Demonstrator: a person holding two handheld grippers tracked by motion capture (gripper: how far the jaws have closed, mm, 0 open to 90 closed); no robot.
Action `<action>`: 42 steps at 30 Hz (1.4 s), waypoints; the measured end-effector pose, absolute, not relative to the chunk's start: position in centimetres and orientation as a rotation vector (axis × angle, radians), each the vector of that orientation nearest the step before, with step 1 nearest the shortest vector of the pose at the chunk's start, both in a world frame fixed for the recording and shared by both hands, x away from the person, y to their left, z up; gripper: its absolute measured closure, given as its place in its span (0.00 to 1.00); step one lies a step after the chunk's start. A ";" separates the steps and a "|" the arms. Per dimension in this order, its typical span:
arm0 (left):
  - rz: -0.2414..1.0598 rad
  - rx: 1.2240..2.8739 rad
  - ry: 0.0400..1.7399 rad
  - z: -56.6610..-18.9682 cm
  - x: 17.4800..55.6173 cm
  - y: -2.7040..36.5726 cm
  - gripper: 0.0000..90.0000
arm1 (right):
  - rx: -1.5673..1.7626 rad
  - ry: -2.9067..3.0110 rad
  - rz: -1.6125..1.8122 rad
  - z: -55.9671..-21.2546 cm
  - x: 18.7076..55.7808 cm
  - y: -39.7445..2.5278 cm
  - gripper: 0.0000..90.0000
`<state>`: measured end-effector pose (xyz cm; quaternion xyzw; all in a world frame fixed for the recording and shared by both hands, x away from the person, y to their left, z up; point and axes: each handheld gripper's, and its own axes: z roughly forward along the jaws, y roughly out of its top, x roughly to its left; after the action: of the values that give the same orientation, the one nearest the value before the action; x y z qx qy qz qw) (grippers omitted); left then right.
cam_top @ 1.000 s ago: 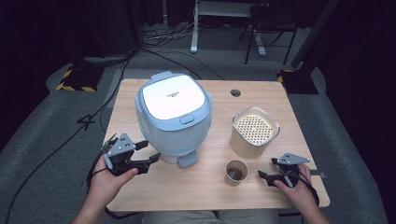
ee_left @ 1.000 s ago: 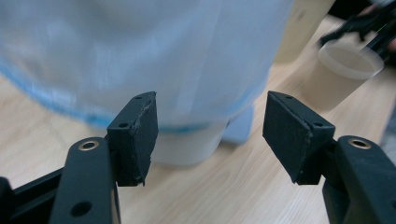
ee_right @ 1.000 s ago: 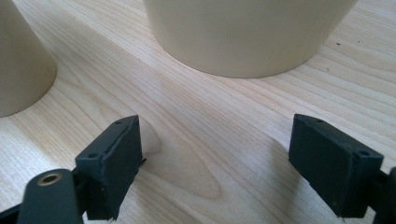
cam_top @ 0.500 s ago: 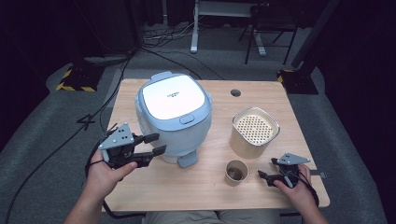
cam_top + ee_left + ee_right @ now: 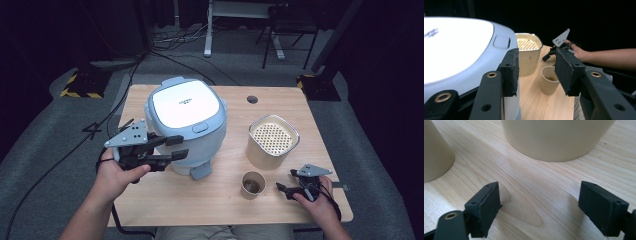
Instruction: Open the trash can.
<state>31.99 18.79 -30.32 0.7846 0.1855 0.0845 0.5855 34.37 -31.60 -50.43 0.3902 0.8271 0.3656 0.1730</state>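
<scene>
The left claw (image 5: 172,148) hangs raised over the worktop (image 5: 165,195) with its jaws parted and empty, right beside the cooker's (image 5: 186,117) left front side. The cooker stands at the worktop's middle left, lid down. The right claw (image 5: 281,187) rests low on the worktop near the front right corner, jaws spread wide around nothing. It lies just right of the cup (image 5: 253,184), and the perforated pot (image 5: 273,140) stands just behind them.
</scene>
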 end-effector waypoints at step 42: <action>0.272 1.948 0.463 -29.0 37.4 14.5 1.00 | 1.074 2.369 1.049 -50.4 34.0 -31.9 0.21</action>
<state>37.42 14.49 -29.05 0.8166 0.1941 0.1140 0.5315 34.01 -31.90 -50.41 0.3775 0.8327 0.3687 0.1678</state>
